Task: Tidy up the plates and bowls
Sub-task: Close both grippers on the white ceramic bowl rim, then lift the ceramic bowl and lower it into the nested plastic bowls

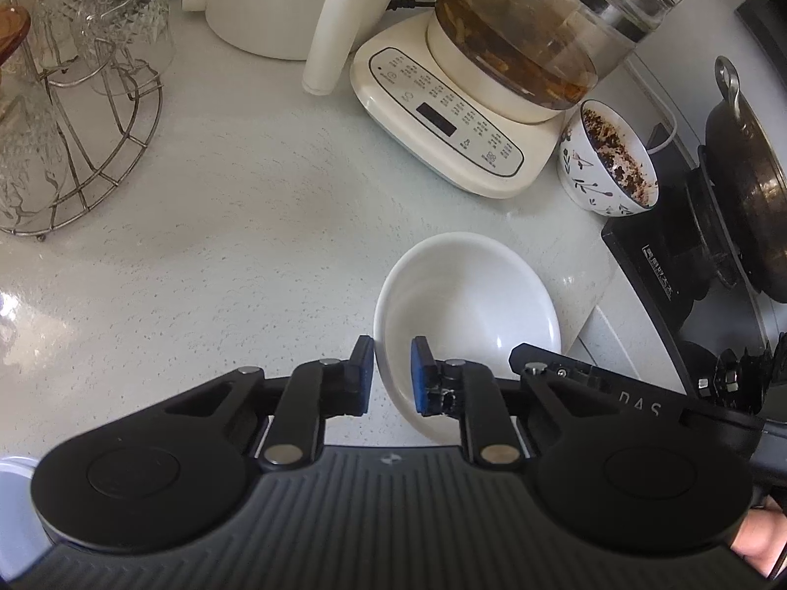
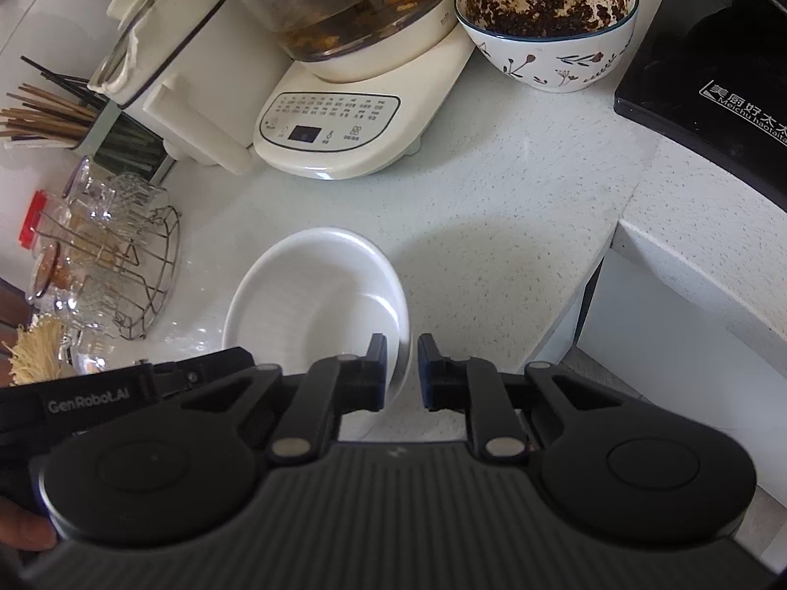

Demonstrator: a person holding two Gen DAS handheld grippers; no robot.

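The left gripper (image 1: 393,373) has its blue-padded fingers (image 1: 419,373) nearly closed across the near-left rim of the white bowl (image 1: 472,295), one pad inside, one outside. The right gripper (image 2: 401,371) pinches the opposite edge of the bowl (image 2: 315,305), its jaws drawn in almost fully, the rim blurred between them. The bowl sits near the front edge of the speckled counter (image 1: 221,226), well short of the cream kettle base (image 1: 442,132) and the patterned bowl (image 2: 546,24) crusted with dark residue. The step appears to be a two-handed lift. Doing it well likely means raising both sides evenly, keeping the thin rim seated deep in the pads, and staying clear of the stove edge (image 2: 698,113).
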